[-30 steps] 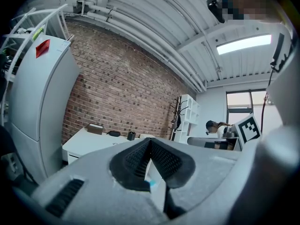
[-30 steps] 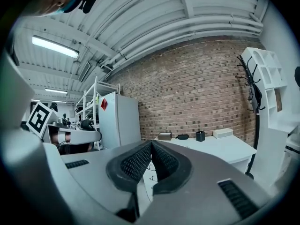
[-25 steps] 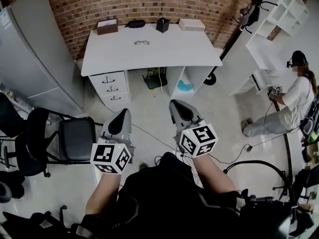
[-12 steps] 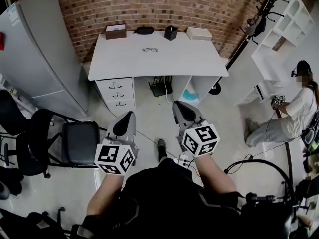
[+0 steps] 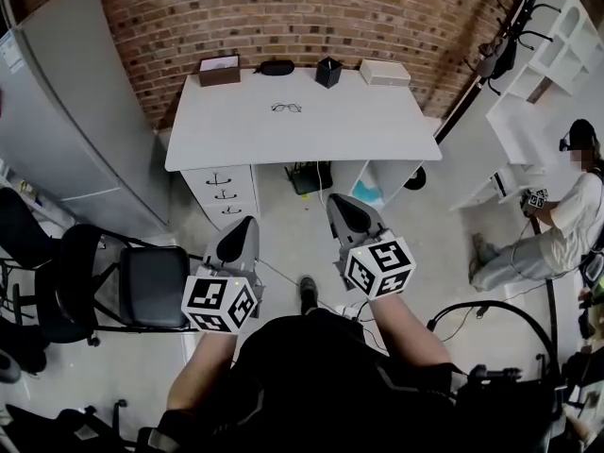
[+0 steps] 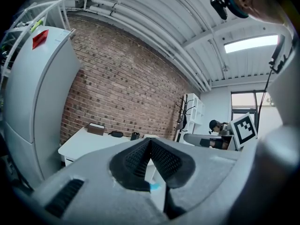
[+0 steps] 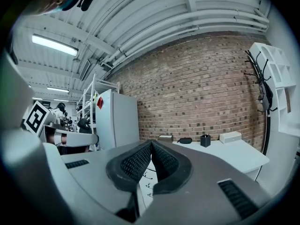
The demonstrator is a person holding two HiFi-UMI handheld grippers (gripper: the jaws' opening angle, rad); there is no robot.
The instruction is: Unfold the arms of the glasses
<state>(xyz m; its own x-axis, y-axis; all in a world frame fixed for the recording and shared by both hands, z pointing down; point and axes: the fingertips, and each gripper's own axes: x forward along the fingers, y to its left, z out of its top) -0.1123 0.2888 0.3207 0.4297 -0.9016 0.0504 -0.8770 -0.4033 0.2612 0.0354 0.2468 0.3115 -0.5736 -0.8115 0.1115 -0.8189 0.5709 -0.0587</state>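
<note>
White desk (image 5: 377, 125) is drawing nearer as I am walking toward it, carrying my left gripper (image 5: 247, 225) and right gripper (image 5: 337, 202) pressed together, empty. The glasses (image 5: 286, 108) are lying mid-desk, well apart from both, so unfolding is still waiting.

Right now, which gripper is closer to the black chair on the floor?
Left. In the head view the left gripper hangs just right of the black chair; the right gripper is farther right, beyond the left one.
</note>
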